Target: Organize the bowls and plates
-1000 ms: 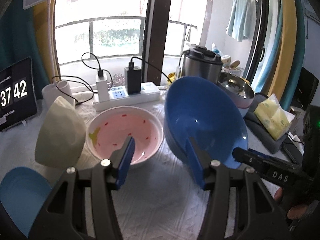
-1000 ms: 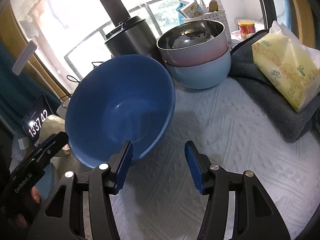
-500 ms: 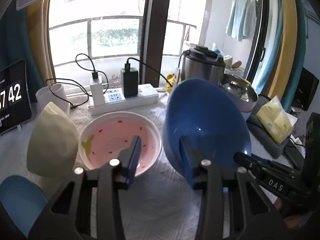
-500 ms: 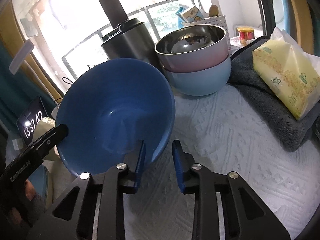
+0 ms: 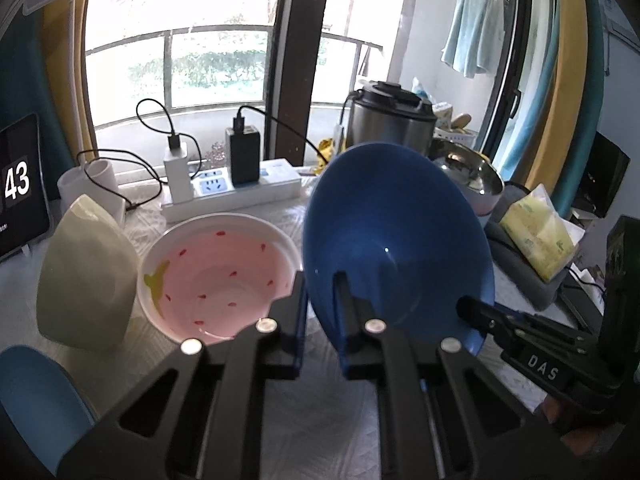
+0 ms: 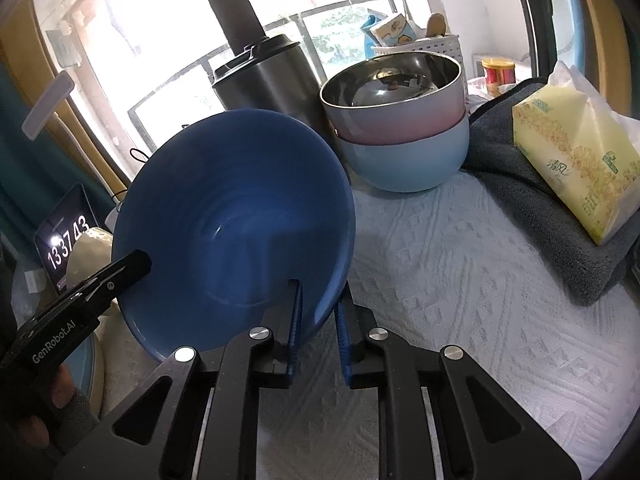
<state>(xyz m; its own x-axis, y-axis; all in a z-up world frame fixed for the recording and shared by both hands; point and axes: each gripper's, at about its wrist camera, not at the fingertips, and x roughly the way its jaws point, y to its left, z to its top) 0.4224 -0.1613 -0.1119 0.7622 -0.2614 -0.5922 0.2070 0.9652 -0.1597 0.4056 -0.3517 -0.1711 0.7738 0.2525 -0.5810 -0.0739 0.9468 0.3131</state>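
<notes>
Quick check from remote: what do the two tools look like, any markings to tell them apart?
Both are black frames with silver rivets and blue finger pads. The left tool reads "GenRobot.AI" along its side in the right wrist view; the right tool reads "DAS" in the left wrist view. No cables or sleeves visible.

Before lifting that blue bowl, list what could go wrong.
1. Both the left gripper and right gripper, whose jaws have just been closing, pinch only the thin rim of the tilted blue bowl; it might slip or twist.
2. The pink bowl sits right beside it and could get knocked.
</notes>
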